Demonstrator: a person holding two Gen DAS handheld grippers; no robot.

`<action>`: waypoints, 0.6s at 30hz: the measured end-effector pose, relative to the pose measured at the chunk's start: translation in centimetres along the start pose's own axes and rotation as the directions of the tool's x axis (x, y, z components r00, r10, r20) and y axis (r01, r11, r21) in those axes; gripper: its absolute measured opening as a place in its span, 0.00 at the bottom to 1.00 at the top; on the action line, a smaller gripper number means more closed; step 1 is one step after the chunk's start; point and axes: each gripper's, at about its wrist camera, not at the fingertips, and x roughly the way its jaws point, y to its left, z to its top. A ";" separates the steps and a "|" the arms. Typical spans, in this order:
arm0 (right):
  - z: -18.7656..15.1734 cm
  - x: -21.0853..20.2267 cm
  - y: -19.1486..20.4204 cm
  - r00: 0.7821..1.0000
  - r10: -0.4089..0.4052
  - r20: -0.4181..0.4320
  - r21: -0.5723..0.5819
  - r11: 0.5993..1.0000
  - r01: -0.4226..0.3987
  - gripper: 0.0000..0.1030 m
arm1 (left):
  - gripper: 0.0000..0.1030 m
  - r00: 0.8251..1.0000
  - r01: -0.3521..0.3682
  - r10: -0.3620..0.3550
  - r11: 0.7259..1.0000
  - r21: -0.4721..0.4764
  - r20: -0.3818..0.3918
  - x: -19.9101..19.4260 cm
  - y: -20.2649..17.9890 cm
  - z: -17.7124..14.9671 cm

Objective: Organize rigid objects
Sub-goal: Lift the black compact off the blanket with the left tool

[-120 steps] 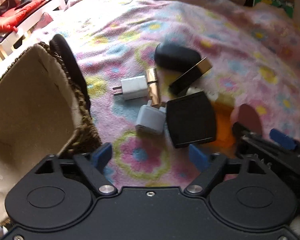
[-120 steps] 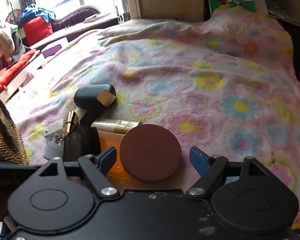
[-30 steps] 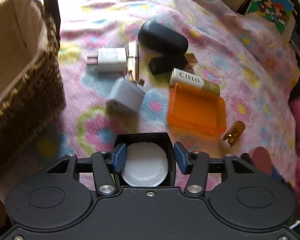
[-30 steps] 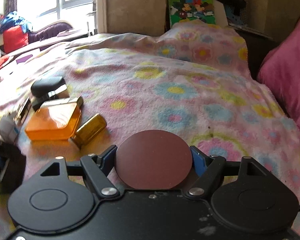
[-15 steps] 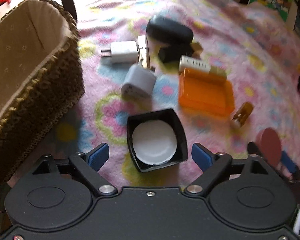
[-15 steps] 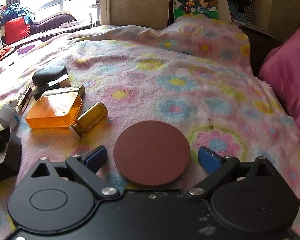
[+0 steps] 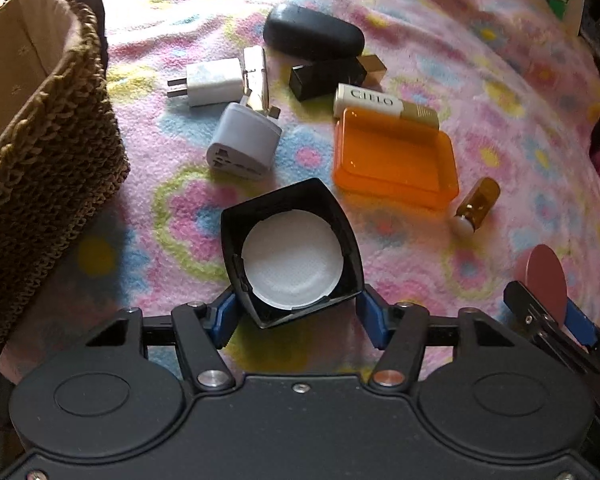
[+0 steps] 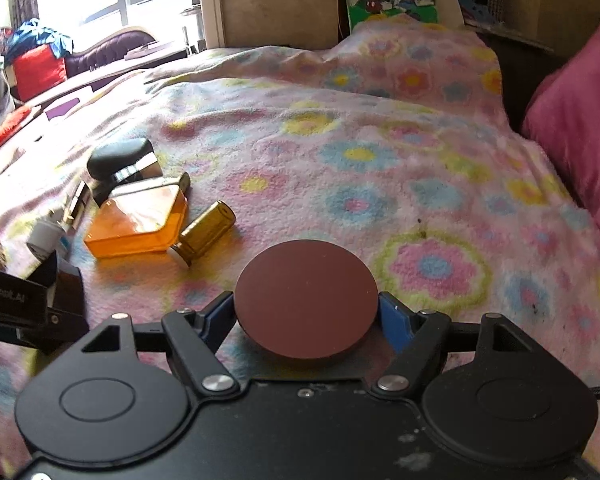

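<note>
Floral fleece covers the bed (image 8: 380, 160) I am working over, with a window and clutter far left and a pink pillow (image 8: 580, 120) at the right edge. My left claw (image 7: 296, 316) has its blue pads against the near corners of the black open case (image 7: 290, 250), whose white round insert faces up; whether it truly pinches or only touches I cannot tell, since the case looks to sit on the blanket at a skewed angle. My right claw (image 8: 306, 320) is pressed onto the maroon disc (image 8: 306, 298), pads at its left and right edges, the disc near flat. Farther out on the bed lie the orange box (image 7: 396, 160), the amber vial (image 7: 476, 208) just right of it, the CIELO tube (image 7: 384, 106) touching its far edge, the grey adapter (image 7: 244, 146), the white charger (image 7: 214, 80), a black lipstick tube (image 7: 332, 74) and a black oval case (image 7: 312, 38). The wicker basket (image 7: 48, 140) stands at the left, well apart from the right claw. My worry is the corner grip on the black case: pads on corners could let it twist out. The disc is thin and smooth, so a shallow edge hold might let it tip or slide. Soft fleece gives little support if either drops.
</note>
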 end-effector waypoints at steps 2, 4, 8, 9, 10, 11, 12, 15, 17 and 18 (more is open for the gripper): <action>0.2 -0.5 0.3 1.000 -0.001 0.007 0.002 1.000 0.001 0.73 | 0.55 1.000 0.009 -0.009 1.000 -0.009 0.006 -0.3 0.1 0.0; 0.5 -1.0 0.4 1.000 0.007 0.014 0.009 1.000 -0.007 0.73 | 0.55 1.000 0.015 -0.014 1.000 -0.015 0.022 -0.9 0.2 0.2; 1.4 -1.7 1.2 0.999 0.016 0.032 0.000 1.000 -0.016 0.73 | 0.55 0.997 0.032 -0.030 0.999 -0.025 0.065 -2.1 0.3 0.6; 1.6 -1.9 1.4 0.999 0.020 0.036 -0.001 1.000 -0.020 0.73 | 0.55 0.996 0.037 -0.035 0.999 -0.030 0.078 -2.5 0.4 0.7; 1.9 -2.1 1.5 0.999 0.024 0.041 -0.001 1.000 -0.024 0.73 | 0.54 0.995 0.043 -0.040 0.999 -0.033 0.089 -2.9 0.5 0.8; 2.1 -2.2 1.7 0.999 0.027 0.046 -0.003 1.000 -0.027 0.73 | 0.54 0.994 0.051 -0.047 0.998 -0.037 0.099 -3.2 0.6 0.9; 2.3 -2.4 1.9 0.998 0.027 0.051 -0.008 1.000 -0.027 0.73 | 0.54 0.992 0.061 -0.055 0.997 -0.044 0.111 -3.6 0.7 0.9; 2.8 -2.5 2.3 0.998 0.030 0.057 -0.014 0.999 -0.029 0.73 | 0.54 0.988 0.086 -0.077 0.994 -0.064 0.131 -4.3 1.2 1.2; 3.0 -2.4 2.3 0.998 0.028 0.056 -0.013 1.000 -0.027 0.73 | 0.21 0.987 0.080 -0.070 0.995 -0.066 0.146 -4.7 1.4 1.2; 3.1 -2.4 2.3 0.998 0.029 0.056 -0.014 1.000 -0.028 0.73 | 0.04 0.987 0.070 -0.060 0.996 -0.060 0.151 -4.9 1.4 1.3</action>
